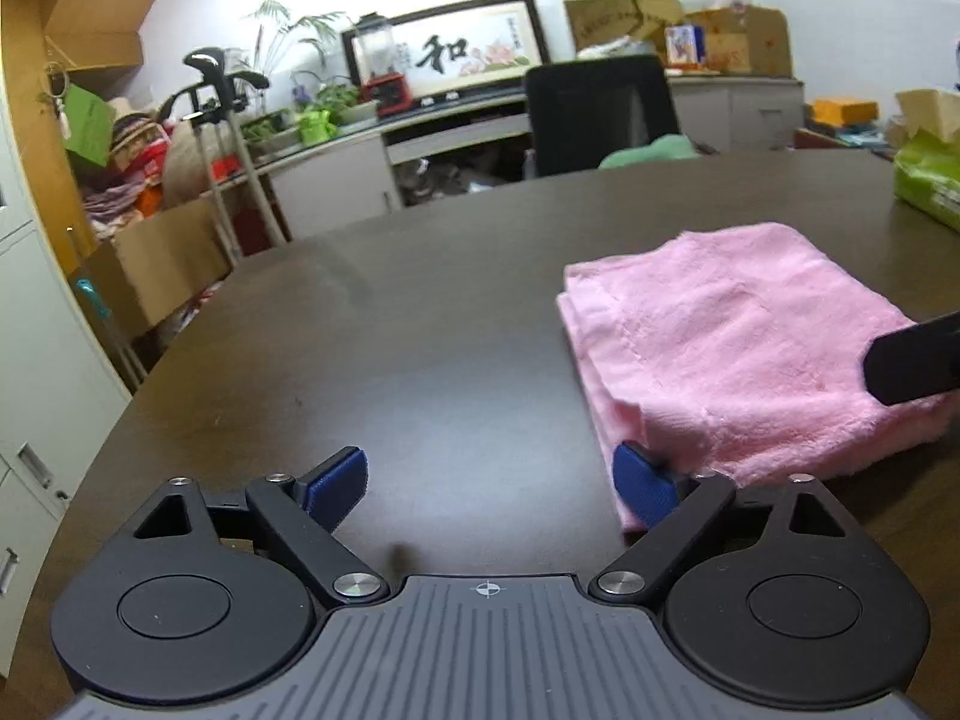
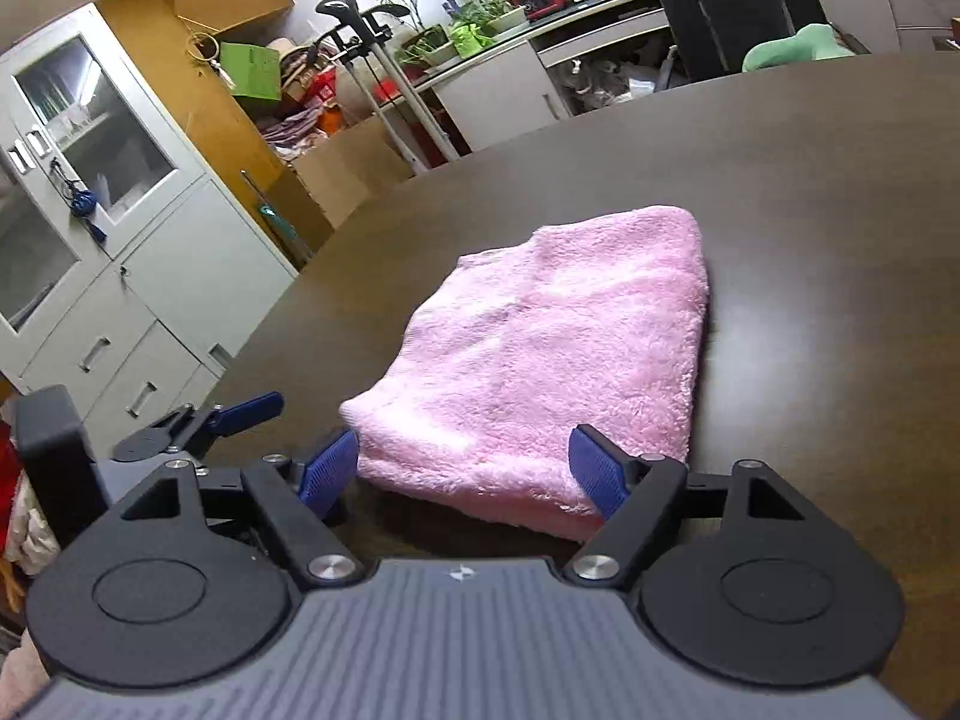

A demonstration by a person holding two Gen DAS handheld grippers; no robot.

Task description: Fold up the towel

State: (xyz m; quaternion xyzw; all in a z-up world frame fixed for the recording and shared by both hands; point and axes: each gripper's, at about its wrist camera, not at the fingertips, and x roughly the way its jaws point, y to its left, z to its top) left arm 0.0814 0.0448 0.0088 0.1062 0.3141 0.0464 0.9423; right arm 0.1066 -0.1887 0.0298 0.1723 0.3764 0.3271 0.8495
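Towel (image 1: pixel 750 348) cut off at right edge.

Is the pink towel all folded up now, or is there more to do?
Looks almost finished. The pink towel lies folded in layers on the dark table. Nothing is held: the left gripper and right gripper are both open. At most, pulling away remains.

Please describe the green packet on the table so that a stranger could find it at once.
Start at the large dark brown wooden table. Beyond the folded fluffy pink towel, at the table's far right edge, lies a light green plastic packet. It is the only green, glossy thing on the tabletop.
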